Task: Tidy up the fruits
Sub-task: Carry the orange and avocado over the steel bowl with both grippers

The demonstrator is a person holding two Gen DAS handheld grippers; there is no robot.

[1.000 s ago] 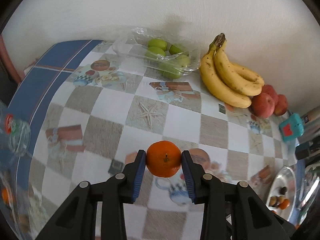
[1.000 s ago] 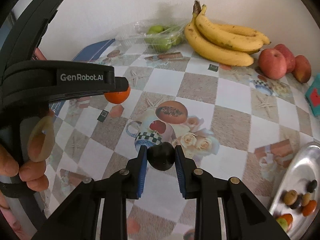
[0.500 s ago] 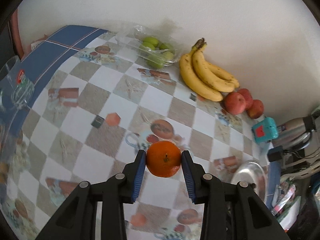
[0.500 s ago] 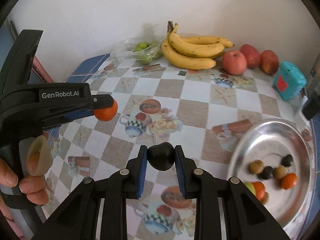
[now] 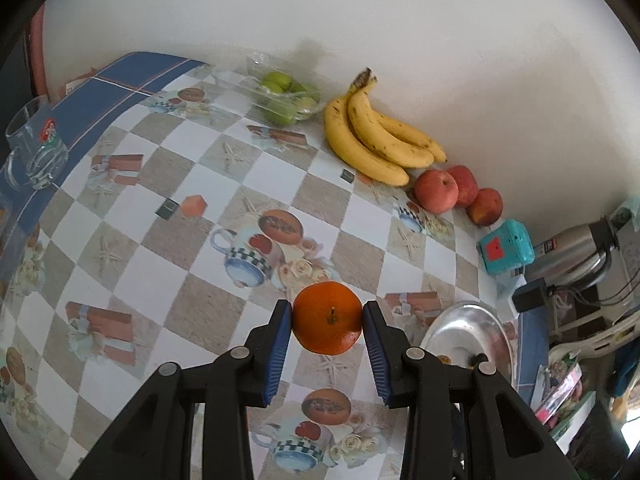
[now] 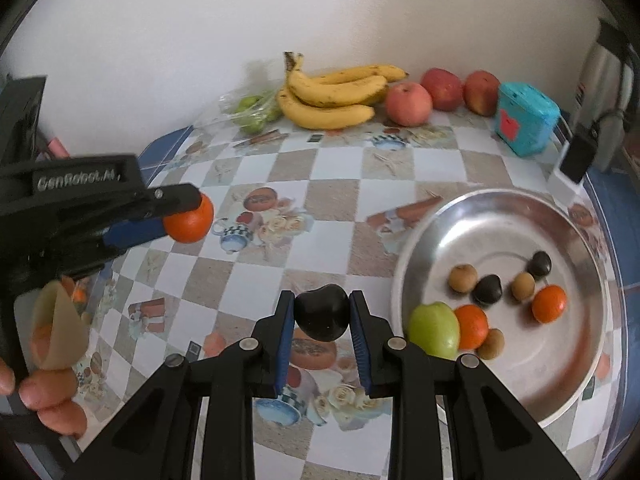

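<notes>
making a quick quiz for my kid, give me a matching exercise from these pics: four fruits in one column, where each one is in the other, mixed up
Things:
1. tangerine
2. dark plum
3. green apple
4. bananas

Places:
A. lying in the metal dish
B. on the table against the wall
C. clamped in the left gripper
D. clamped in the right gripper

Pairs: 1-C, 2-D, 3-A, 4-B

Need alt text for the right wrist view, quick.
The right tongs grip a dark plum above the checked tablecloth, left of a metal plate holding small fruits. The left tongs hold an orange; bananas and apples line the wall.
</notes>
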